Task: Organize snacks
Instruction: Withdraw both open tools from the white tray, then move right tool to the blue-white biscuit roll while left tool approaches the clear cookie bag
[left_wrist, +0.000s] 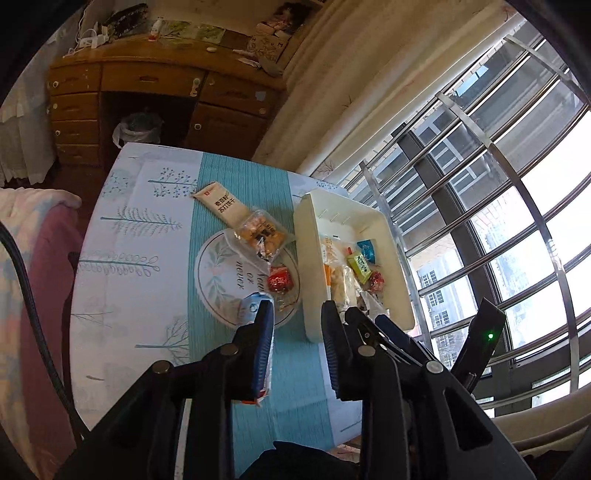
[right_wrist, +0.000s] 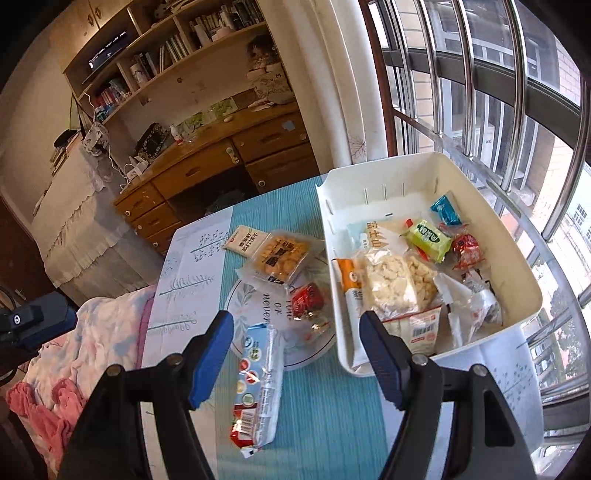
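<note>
A: Where do the snacks stand?

B: Most already lie in the white bin (right_wrist: 480, 206), which sits on the tabletop (right_wrist: 332, 398) toward its window-side edge. Inside it are a bag of pale puffs (right_wrist: 391, 284), a green packet (right_wrist: 428, 236), a blue packet (right_wrist: 445, 210), a small red sweet (right_wrist: 466, 251) and some white wrappers.

A: And outside the bin?

B: Four are loose on the teal runner. A long blue-and-white packet (right_wrist: 258, 384) lies near the tabletop's near edge, just beside the bin's near corner. Further in, a red packet (right_wrist: 308, 299) rests on the round printed emblem, beside the bin's long wall. Beyond that lies a clear bag of golden crackers (right_wrist: 282, 258), and a beige packet (right_wrist: 245, 238) sits partly under it toward the far edge.

A: The left tongs?

B: The left tongs (left_wrist: 297, 314) stand narrowly apart with nothing pressed between the pads. The long packet shows just under the left-hand finger (left_wrist: 264, 343), and the other finger sits over the bin's near wall.

A: And the right tongs?

B: The right tongs (right_wrist: 297, 325) are spread wide and empty. They hang above the gap between the long packet and the bin's near corner; one finger (right_wrist: 212, 358) is just beside that packet, the other over the bin's rim.
</note>
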